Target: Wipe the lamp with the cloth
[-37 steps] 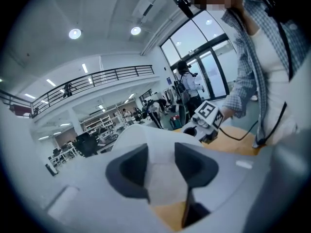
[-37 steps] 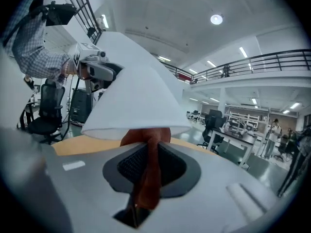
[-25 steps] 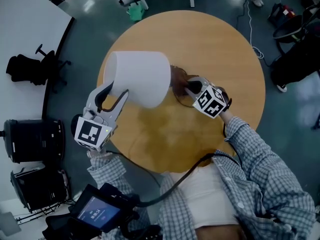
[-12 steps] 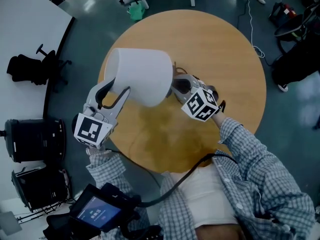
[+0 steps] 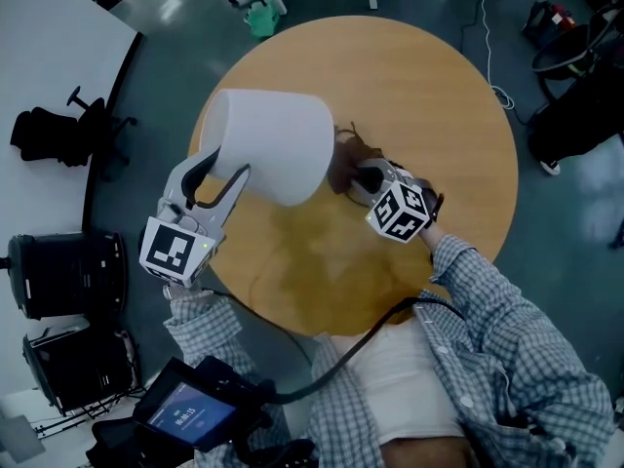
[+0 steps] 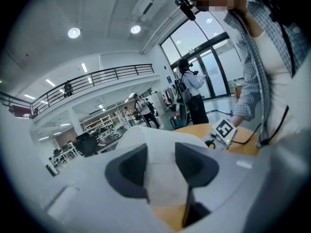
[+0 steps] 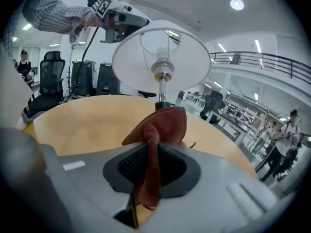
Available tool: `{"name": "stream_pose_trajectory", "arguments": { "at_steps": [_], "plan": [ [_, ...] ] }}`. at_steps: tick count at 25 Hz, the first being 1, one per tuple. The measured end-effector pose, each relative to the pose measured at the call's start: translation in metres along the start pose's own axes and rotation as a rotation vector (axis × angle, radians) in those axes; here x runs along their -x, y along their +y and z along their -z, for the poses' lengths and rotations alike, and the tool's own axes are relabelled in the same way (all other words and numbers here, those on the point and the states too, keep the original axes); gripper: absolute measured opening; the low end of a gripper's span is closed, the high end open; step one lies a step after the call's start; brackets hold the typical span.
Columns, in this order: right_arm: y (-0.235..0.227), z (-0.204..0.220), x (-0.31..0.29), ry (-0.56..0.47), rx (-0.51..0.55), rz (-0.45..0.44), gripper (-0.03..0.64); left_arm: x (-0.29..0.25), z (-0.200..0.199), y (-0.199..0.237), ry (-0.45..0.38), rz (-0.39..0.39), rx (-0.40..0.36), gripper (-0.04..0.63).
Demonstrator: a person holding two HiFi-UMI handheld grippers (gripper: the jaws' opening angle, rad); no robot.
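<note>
The lamp's white shade (image 5: 268, 154) stands over the round wooden table (image 5: 429, 96), tilted toward the left. My left gripper (image 5: 219, 169) is shut on the shade's lower rim; in the left gripper view the white shade (image 6: 155, 144) fills the gap between the dark pads (image 6: 131, 171). My right gripper (image 5: 358, 176) is shut on a reddish-brown cloth (image 5: 341, 159) just right of the shade. In the right gripper view the cloth (image 7: 163, 125) hangs up out of the jaws in front of the lamp's thin stem (image 7: 160, 95), under the open shade (image 7: 141, 57) and its bulb (image 7: 163, 57).
A black office chair (image 5: 58, 135) and black cases (image 5: 63, 276) stand left of the table. A device with a lit screen (image 5: 190, 417) hangs at the person's waist, its cable running up to the right arm. A white cable (image 5: 492, 47) lies on the floor.
My right gripper with the cloth has shifted a little left toward the lamp and sunk slightly. The left gripper and the shade have hardly moved.
</note>
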State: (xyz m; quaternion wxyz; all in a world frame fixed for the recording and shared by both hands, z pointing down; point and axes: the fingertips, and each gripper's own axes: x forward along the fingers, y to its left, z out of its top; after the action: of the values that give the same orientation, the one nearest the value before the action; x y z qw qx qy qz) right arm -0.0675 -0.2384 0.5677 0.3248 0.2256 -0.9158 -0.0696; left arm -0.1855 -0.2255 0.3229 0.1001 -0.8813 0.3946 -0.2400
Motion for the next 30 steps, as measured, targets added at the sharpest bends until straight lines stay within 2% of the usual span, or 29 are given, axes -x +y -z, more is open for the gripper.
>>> {"name": "stream_pose_trajectory", "arguments": {
  "at_steps": [2,4,9,14,19,24,27,30],
  "plan": [
    [0.003,0.022,0.005,0.034,-0.041,-0.01,0.06,-0.002,-0.003,0.002,-0.001,-0.002,-0.002,0.179],
    [0.004,0.029,0.016,0.02,-0.1,-0.011,0.06,-0.006,-0.004,0.002,0.0,0.004,-0.012,0.181],
    [-0.021,0.038,0.062,-0.038,-0.214,0.102,0.06,-0.016,-0.005,0.006,0.005,0.043,-0.061,0.181],
    [-0.046,0.07,0.109,-0.013,-0.343,0.233,0.06,-0.029,-0.013,0.013,-0.012,0.085,-0.155,0.186],
    [-0.048,0.099,0.137,0.031,-0.404,0.296,0.06,-0.056,-0.042,-0.008,-0.008,0.172,-0.3,0.189],
    [-0.037,0.097,0.144,0.055,-0.408,0.3,0.06,-0.072,-0.067,-0.049,0.013,0.285,-0.491,0.189],
    [-0.023,0.095,0.142,0.064,-0.41,0.248,0.06,-0.079,-0.081,-0.081,0.016,0.328,-0.589,0.189],
    [-0.005,0.099,0.132,0.104,-0.398,0.183,0.06,-0.082,-0.088,-0.106,0.024,0.347,-0.65,0.188]
  ]
}}
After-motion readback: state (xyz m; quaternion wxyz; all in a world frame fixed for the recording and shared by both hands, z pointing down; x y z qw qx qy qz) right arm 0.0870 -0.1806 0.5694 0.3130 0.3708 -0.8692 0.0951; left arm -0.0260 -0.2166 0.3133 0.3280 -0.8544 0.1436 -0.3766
